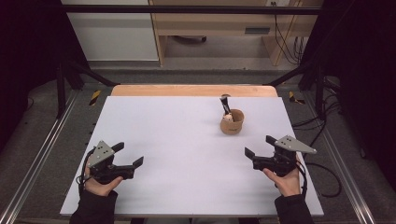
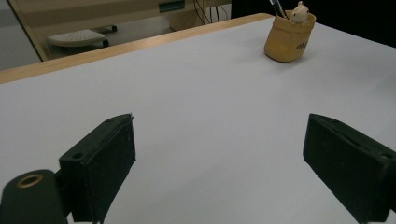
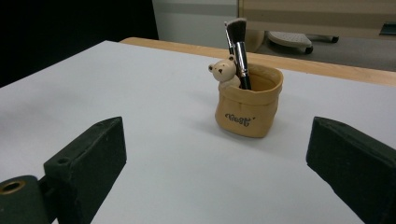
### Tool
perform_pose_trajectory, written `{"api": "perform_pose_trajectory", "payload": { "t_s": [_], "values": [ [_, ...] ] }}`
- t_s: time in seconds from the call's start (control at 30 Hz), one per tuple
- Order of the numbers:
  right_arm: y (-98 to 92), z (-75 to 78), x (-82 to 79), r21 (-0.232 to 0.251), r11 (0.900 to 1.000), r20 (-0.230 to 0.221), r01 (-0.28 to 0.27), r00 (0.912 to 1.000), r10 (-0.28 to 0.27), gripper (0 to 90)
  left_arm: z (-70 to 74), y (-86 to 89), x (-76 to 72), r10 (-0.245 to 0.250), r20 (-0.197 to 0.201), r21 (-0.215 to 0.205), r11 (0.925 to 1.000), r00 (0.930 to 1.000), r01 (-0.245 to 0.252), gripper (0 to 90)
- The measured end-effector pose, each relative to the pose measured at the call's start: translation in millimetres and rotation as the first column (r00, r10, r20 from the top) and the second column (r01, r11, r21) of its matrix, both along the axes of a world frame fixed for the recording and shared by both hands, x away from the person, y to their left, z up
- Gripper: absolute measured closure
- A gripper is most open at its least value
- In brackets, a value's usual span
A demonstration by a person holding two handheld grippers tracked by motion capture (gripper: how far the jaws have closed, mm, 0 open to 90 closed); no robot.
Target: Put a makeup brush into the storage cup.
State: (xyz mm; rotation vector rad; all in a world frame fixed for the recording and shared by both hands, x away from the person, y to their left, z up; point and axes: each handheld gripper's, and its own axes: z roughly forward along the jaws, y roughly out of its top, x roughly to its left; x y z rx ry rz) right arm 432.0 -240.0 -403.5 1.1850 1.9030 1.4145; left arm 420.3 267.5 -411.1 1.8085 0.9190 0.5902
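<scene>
Dim, soft overhead light, slight blur

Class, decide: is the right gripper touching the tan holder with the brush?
Apart. In the high view, bare table lies between the right gripper and the holder; its jaws stand open and empty.

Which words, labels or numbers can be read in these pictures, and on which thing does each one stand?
"Best": dark script on the front of the tan pot, read in the right gripper view; the first letter is uncertain.
Dark mark on the same pot in the left gripper view: cut off, too blurred to read.
There is no other text.
</scene>
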Motion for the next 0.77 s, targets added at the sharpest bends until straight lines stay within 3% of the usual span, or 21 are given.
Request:
{"api": "perform_pose_trajectory", "payload": {
  "t_s": [0.37, 0.77],
  "values": [
    [-2.8, -6.8, -9.0, -0.032, 0.999, 0.004, -0.016, 0.9999, 0.016, 5.3, -2.5, 6.0, -1.1, 0.011, 0.000, -0.015, 0.9998, 0.9999, -0.011, 8.7],
    [-8.3, -10.1, -13.4, -0.035, 0.999, -0.001, -0.018, 0.9998, 0.018, 5.4, -3.8, 15.6, -2.8, 0.023, 0.009, -0.026, 0.9994, 0.9997, -0.023, 8.7]
  ]
}}
